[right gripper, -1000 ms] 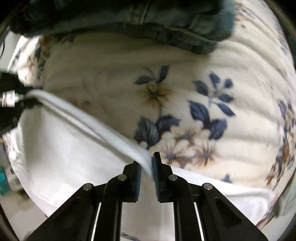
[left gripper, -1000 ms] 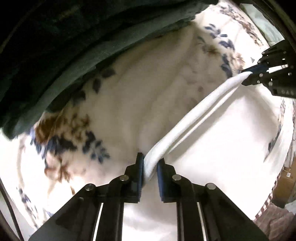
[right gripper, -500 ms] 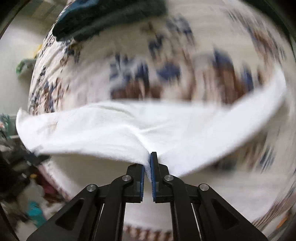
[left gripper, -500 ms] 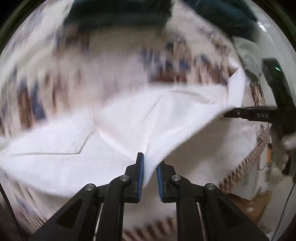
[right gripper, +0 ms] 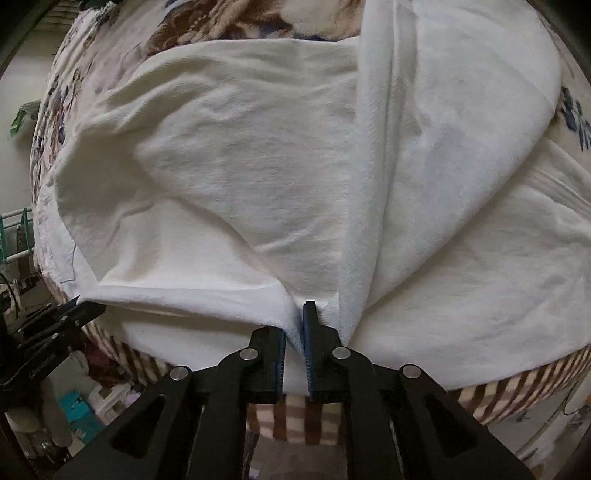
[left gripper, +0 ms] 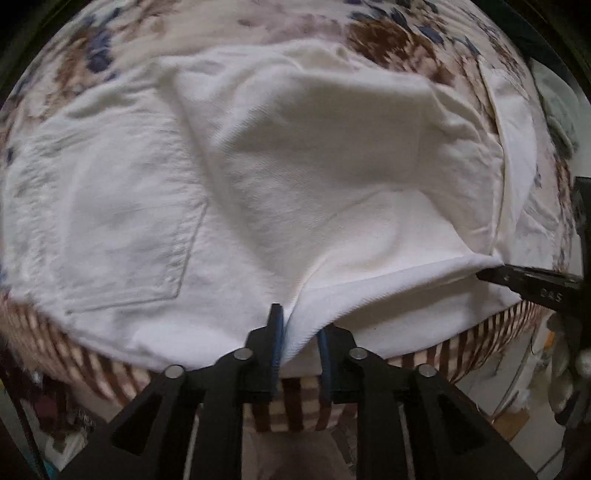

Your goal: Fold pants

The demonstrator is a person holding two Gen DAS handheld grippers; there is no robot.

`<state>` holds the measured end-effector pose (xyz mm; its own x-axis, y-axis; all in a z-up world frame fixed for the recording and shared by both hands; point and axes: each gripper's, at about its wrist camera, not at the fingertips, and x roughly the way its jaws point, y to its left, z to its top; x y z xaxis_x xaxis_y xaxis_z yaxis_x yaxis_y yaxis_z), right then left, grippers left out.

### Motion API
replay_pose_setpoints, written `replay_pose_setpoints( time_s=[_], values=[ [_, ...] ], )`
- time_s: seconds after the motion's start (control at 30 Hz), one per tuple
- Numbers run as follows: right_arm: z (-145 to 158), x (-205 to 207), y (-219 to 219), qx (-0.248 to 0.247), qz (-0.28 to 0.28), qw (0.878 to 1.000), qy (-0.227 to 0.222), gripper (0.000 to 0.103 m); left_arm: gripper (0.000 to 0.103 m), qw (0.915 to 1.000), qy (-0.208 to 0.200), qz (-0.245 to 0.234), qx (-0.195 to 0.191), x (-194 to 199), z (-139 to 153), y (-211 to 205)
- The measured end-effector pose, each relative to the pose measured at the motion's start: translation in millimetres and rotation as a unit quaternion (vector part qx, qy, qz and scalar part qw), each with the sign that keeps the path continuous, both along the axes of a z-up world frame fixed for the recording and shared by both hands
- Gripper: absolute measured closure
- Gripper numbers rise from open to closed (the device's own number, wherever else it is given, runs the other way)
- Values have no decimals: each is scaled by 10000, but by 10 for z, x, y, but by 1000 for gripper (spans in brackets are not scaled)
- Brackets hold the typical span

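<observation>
Left gripper (left gripper: 300, 328), bottom centre of left wrist view: jaws just opened a little, white hem fold between them, apparently touching only the left pad, so grip looks loosened. Right gripper (right gripper: 294, 334), bottom centre of right wrist view: jaws close together, clamped on a pinch of the same hem. White pants (left gripper: 258, 177) spread over most of both frames, folded layer on top, back pocket (left gripper: 129, 236) at left of left view. Hem stretched from each gripper toward the other, seen at the frame edge. Floral blanket (left gripper: 388, 33) along top, striped border (right gripper: 517, 391) below the cloth
</observation>
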<state>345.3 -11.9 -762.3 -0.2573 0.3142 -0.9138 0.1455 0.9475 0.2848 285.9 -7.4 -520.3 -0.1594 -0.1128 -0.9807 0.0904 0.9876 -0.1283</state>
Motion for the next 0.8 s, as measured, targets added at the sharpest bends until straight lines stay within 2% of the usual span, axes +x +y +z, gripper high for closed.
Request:
replay_pose_setpoints(
  time_s=[0.03,0.07,0.1,0.13,0.17,0.2,0.27,0.33,0.4,0.47,0.63,0.8],
  values=[
    [5,61,68,15,-3,10000,5,90,79,9999,-32,16,115,-1,42,-9],
    [98,60,60,40,-14,10000,-56,86,71,9994,-128,85,311,-53,139,24],
    [130,105,119,46,-17,9999,-121,77,63,9987,-225,168,435,-77,205,28],
    [215,94,118,30,0,9998,-208,67,59,9976,-299,191,588,-106,264,23],
    [277,86,134,-16,26,9997,-261,35,48,9972,-335,202,643,-129,298,21],
    [274,136,252,-72,43,9996,-279,5,33,9967,-392,229,677,-149,340,2],
    [357,131,245,-258,85,9991,-325,4,22,9947,-640,282,748,-165,460,1],
    [453,150,169,-513,106,9978,-417,4,22,9920,-887,270,857,-166,558,-25],
    [562,261,-27,-854,174,9947,-544,4,17,9881,-1178,184,971,-91,632,-31],
    [620,336,-240,-1100,141,9919,-617,4,17,9855,-1283,124,1101,59,612,-18],
    [568,649,-473,-1451,-189,9872,-635,5,17,9846,-1188,362,1228,391,335,32],
    [489,1189,-716,-1827,-597,9782,-790,7,17,9864,-946,518,1239,629,105,-39]
  ],
)
